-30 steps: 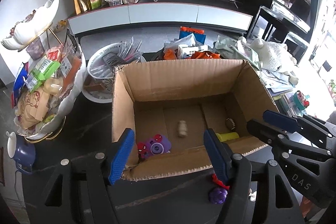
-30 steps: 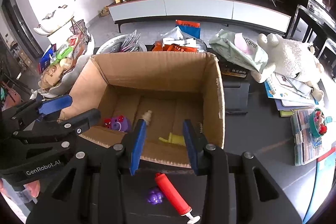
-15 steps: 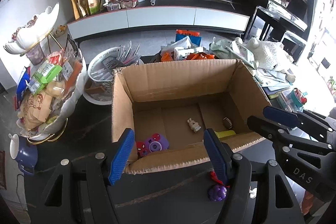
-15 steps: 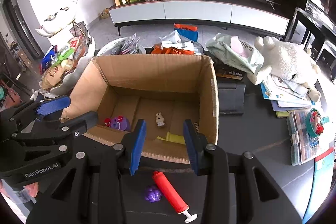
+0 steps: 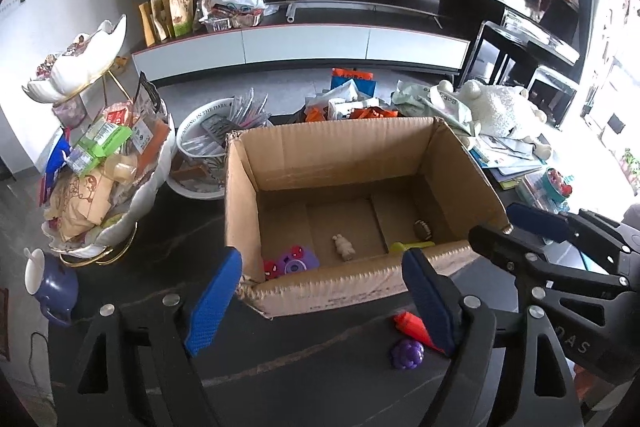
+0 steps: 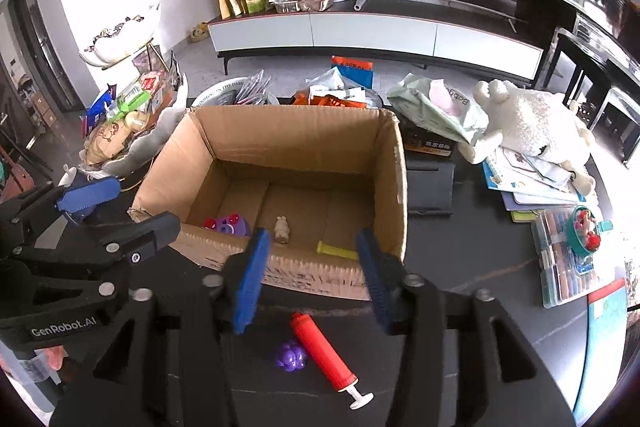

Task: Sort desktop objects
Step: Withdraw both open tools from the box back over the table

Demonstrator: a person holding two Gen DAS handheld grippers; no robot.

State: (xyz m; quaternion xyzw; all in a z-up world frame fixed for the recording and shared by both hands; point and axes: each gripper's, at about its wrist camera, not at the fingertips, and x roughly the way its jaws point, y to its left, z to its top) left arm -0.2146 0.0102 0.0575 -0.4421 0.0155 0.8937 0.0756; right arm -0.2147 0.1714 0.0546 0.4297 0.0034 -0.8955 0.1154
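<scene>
My left tool [image 5: 320,297] and right tool [image 6: 312,277] hang released and empty over the near edge of the cardboard box [image 6: 390,163] at mid-frame on the dark desk [image 6: 480,267]. On the box floor lie a small beige figurine [image 6: 282,228], a purple toy camera [image 5: 294,263], a yellow piece [image 6: 336,250] and a tiny football [image 5: 423,229]. At lower centre of the right view, a red hand pump [image 6: 322,355] and purple grape toy [image 6: 291,357] sit outside the box, just beside each other.
</scene>
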